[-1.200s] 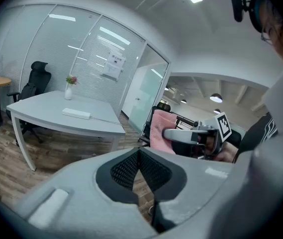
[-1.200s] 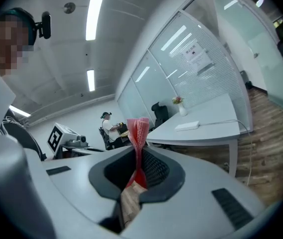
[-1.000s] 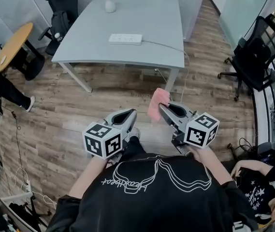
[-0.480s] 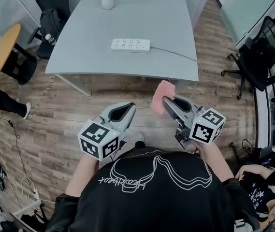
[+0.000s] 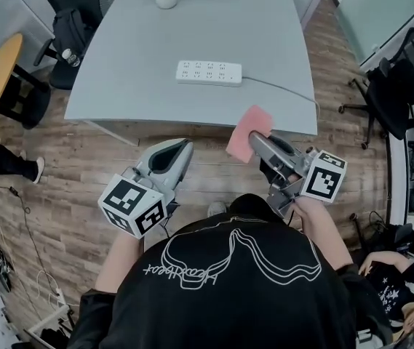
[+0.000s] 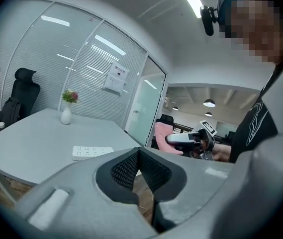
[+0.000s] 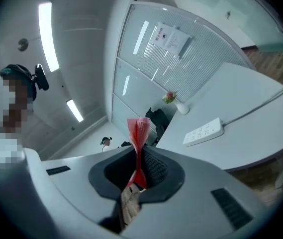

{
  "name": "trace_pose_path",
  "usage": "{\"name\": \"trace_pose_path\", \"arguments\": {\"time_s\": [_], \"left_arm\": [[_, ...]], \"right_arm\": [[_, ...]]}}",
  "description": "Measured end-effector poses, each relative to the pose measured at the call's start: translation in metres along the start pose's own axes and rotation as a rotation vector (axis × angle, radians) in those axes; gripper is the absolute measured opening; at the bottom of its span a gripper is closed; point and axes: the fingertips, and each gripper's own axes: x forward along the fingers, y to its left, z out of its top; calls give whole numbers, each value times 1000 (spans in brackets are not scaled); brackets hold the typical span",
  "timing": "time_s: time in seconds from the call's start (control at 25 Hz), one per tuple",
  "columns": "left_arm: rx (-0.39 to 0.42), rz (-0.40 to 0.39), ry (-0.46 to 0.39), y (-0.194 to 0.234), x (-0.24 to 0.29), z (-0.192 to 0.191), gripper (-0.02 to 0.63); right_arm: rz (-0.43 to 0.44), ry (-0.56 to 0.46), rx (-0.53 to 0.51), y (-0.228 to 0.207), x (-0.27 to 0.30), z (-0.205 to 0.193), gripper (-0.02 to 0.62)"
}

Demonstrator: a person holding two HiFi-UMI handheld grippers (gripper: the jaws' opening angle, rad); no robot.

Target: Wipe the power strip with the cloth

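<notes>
Power strip (image 5: 209,73) flat on grey table (image 5: 119,71), mid-table. Long axis left-right, parallel to near edge; cable (image 5: 279,87) leaves right end. Right gripper (image 5: 253,139) pinches pink cloth (image 5: 246,129); cloth sticks forward past tips, over table's near edge, well apart from strip. Left gripper (image 5: 185,146) jaws pressed together, short of table.

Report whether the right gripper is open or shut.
Shut on the cloth: the right gripper pinches the pink fabric between its fingers, with the end sticking out beyond them.

L gripper (image 5: 185,146) jaws together; R gripper (image 5: 255,139) pinching cloth (image 5: 246,128).
</notes>
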Motion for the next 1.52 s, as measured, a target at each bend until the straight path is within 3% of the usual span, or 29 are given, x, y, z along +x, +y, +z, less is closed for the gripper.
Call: {"name": "trace_pose_path", "arguments": {"time_s": [0.2,0.44,0.68,1.2,1.52], "left_arm": [[-25,-30,-10,17,10,7,11],[77,-50,53,43,37,1,11],[-11,-63,84,93,59,5,11],[-45,-41,125,225,111,37,12],[19,-37,146,212,115,29,12]], "right_arm": [[-26,17,21,-27,8,2,29],[-56,74,46,-59,40,9,29],[-75,135,49,-86,93,22,29],[-116,258,71,-149,213,53,31],[-105,243,106,-147,205,45,31]]}}
